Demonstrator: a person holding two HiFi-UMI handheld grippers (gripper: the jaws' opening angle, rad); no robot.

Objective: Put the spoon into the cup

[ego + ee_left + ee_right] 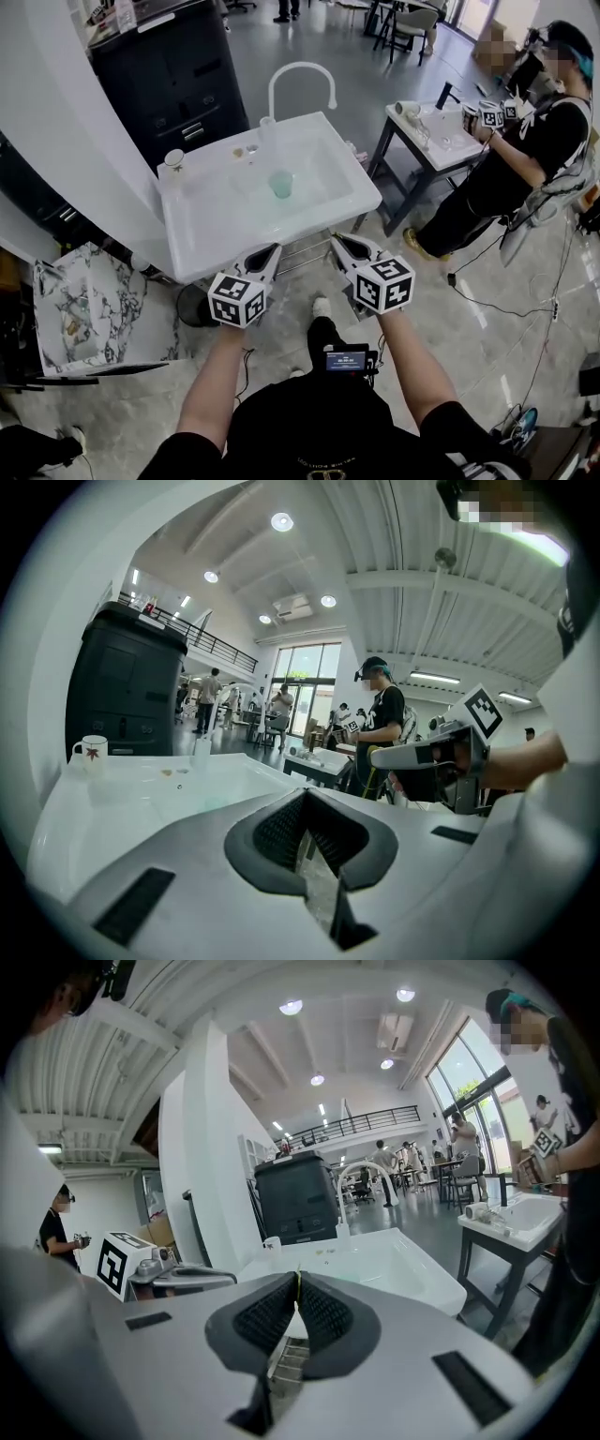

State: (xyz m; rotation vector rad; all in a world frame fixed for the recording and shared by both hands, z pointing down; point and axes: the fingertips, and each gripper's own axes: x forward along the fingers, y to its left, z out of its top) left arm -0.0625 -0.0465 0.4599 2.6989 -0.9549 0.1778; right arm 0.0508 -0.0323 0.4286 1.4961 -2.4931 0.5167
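A translucent green cup [281,184] stands upright in the basin of a white sink [211,239]. I cannot pick out a spoon; a few small things [246,150] lie on the sink's back rim, too small to tell. My left gripper [274,249] and right gripper [336,241] hover side by side just in front of the sink's near edge, pointing at it. The left gripper [305,794] has its pads meeting at the tips with nothing between them. The right gripper [298,1277] is likewise shut and empty.
A white mug [173,159] sits on the sink's left rim and a curved white faucet [298,77] rises at the back. A black cabinet [173,66] stands behind. A person [525,159] works at another sink table to the right. A marble slab [80,305] lies at the left.
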